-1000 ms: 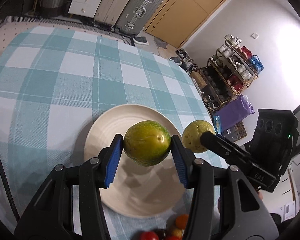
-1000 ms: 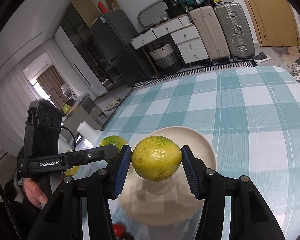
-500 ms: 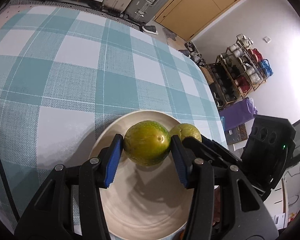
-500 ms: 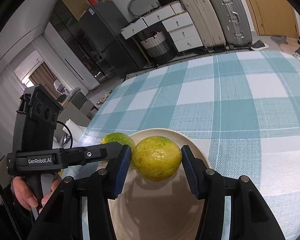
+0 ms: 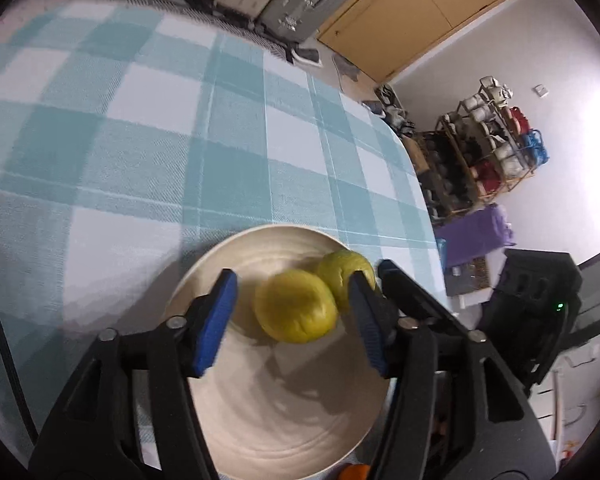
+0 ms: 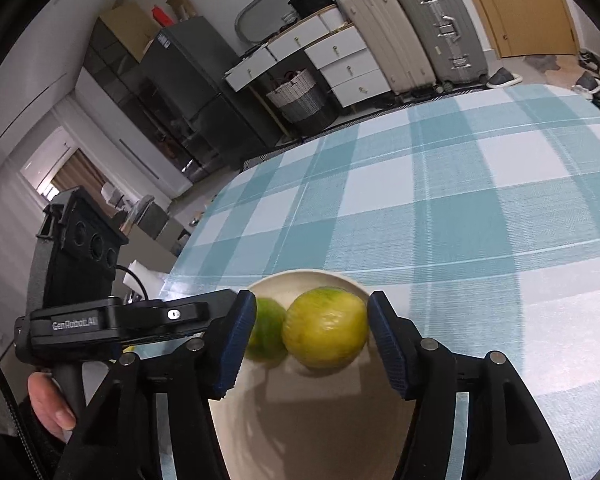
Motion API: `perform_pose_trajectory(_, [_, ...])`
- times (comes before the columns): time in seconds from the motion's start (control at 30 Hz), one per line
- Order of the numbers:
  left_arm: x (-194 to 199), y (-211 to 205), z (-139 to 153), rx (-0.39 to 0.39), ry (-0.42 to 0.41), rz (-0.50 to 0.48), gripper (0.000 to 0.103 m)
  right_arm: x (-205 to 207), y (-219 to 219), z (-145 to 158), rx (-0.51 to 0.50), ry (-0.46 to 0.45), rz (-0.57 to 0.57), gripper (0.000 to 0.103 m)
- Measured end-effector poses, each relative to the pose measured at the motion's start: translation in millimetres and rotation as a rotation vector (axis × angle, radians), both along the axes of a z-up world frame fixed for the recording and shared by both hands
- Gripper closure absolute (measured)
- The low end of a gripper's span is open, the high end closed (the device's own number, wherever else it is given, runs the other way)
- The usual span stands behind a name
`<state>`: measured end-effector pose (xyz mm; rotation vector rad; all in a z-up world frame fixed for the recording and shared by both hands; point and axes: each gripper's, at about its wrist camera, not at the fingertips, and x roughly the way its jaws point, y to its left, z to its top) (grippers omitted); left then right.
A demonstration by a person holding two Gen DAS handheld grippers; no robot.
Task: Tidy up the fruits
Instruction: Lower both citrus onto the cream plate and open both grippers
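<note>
Two green-yellow citrus fruits lie side by side on a cream plate (image 5: 284,420) on the checked tablecloth. In the left wrist view my left gripper (image 5: 292,320) is open, its blue pads apart around the nearer fruit (image 5: 294,312), with the second fruit (image 5: 342,272) behind it. In the right wrist view my right gripper (image 6: 312,340) is open around the yellower fruit (image 6: 326,332); the greener fruit (image 6: 266,332) lies to its left, partly behind the left pad. The plate shows there too (image 6: 320,432).
The teal and white checked tablecloth (image 5: 140,140) covers a round table (image 6: 480,208). A small orange fruit (image 5: 356,472) peeks at the plate's near edge. Suitcases, drawers and a shelf rack stand beyond the table.
Both grippers lowered to the plate and opened, letting go of their fruits. The two fruits now rest on the plate, touching each other.
</note>
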<state>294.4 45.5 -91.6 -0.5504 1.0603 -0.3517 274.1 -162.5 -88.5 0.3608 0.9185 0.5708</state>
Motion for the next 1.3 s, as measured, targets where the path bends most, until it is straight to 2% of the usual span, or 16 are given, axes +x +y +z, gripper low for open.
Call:
perform_pose_trajectory(0.07, [-5.5,2.2,7.5,0.008,-0.014,0.007,0.046,-5.1,-9.9,6.1,0.019,-0.01,-0.028,0.042])
perform_pose_trajectory(0.13, [-11.4,4.9,13.9,0.026,-0.02,0.025,0.044,-11.8,-17.9,13.1,0.022,-0.023,-0.05,0.036])
perform_pose_trajectory(0.27, [-30.5,6.7,25.1,0.08,-0.039,0.052,0.038,-30.3,-30.1,28.4,0.028,-0.053,-0.076,0.033])
perform_pose_trajectory(0.4, [-55.4,9.3,33.9,0.135,-0.055,0.076,0.036,-53.0,-36.5,41.6,0.025,-0.078,-0.084,0.025])
perform_pose_trajectory(0.53, [-85.7,6.6,48.2,0.244,-0.111,0.106,0.035,-77.4,-39.7,54.2,0.009,-0.117,-0.084,0.015])
perform_pose_trajectory(0.63, [-107.6,3.3,58.8,0.319,-0.16,0.121,0.035,-94.9,-39.9,62.1,-0.011,-0.149,-0.082,0.013])
perform_pose_trajectory(0.73, [-127.4,-1.5,69.8,0.39,-0.21,0.134,0.028,-114.9,-37.6,71.3,-0.052,-0.193,-0.078,0.006])
perform_pose_trajectory(0.87, [-153.4,-11.0,84.7,0.47,-0.281,0.148,0.023,-136.3,-35.3,80.3,-0.089,-0.242,-0.08,0.004])
perform_pose_trajectory(1.13, [-194.0,-22.3,102.4,0.552,-0.35,0.166,0.017,-173.6,-29.4,92.3,-0.134,-0.317,-0.056,0.001])
perform_pose_trajectory(1.23, [-203.6,-24.7,106.5,0.569,-0.37,0.175,0.011,-184.6,-28.1,98.0,-0.142,-0.357,-0.055,0.0])
perform_pose_trajectory(1.3, [-211.2,-24.7,110.1,0.573,-0.387,0.189,0.002,-194.1,-26.0,102.8,-0.154,-0.393,-0.052,0.0])
